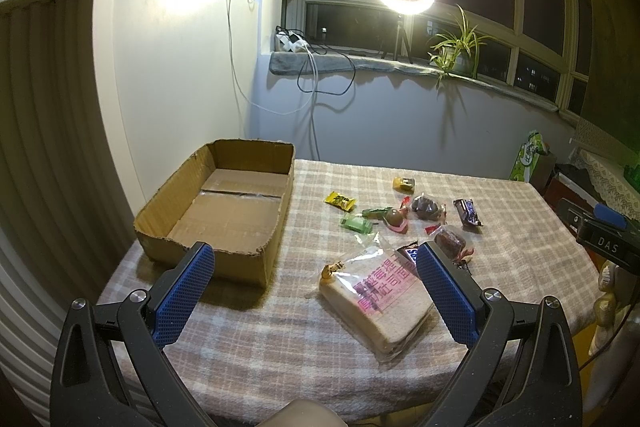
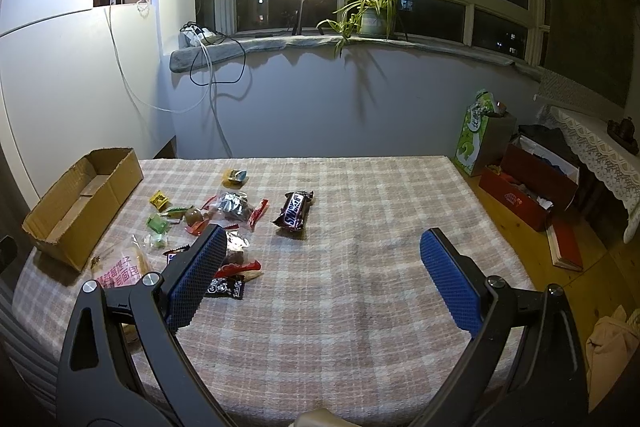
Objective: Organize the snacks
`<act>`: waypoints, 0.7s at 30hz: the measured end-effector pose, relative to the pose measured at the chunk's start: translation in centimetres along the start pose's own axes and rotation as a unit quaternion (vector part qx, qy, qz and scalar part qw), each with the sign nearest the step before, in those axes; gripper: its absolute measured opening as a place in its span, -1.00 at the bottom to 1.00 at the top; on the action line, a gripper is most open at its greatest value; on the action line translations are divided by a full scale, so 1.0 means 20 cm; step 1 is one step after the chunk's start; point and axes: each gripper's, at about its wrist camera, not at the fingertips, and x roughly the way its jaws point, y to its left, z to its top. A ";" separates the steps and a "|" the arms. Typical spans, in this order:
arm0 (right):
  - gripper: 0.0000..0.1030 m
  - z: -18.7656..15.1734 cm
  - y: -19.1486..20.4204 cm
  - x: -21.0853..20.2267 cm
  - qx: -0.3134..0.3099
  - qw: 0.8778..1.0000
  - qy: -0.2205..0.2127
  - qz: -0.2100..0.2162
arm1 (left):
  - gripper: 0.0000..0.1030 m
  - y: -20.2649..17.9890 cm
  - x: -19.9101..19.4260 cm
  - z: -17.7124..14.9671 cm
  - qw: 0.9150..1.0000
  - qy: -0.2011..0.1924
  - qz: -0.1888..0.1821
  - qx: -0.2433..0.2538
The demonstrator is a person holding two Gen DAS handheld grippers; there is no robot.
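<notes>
I hold my left gripper (image 1: 316,263) with jaws wide apart and empty above the checked worktop (image 1: 248,339), the bagged bread (image 1: 376,303) lying just below. My right gripper (image 2: 320,247) is equally wide open, holding nothing. Snacks (image 2: 224,211) lie scattered right of the empty cardboard box (image 1: 224,203) at far left.

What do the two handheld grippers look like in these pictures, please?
Both match: the left gripper and right gripper each have two black angular arms with silver round bolts and blue fingers with dimpled pads. No cables or sleeves show.
</notes>
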 end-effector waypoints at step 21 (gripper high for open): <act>0.93 0.00 0.15 0.20 -0.029 0.988 0.077 0.132 | 0.96 0.08 0.16 -0.10 0.995 0.074 -0.047 -0.044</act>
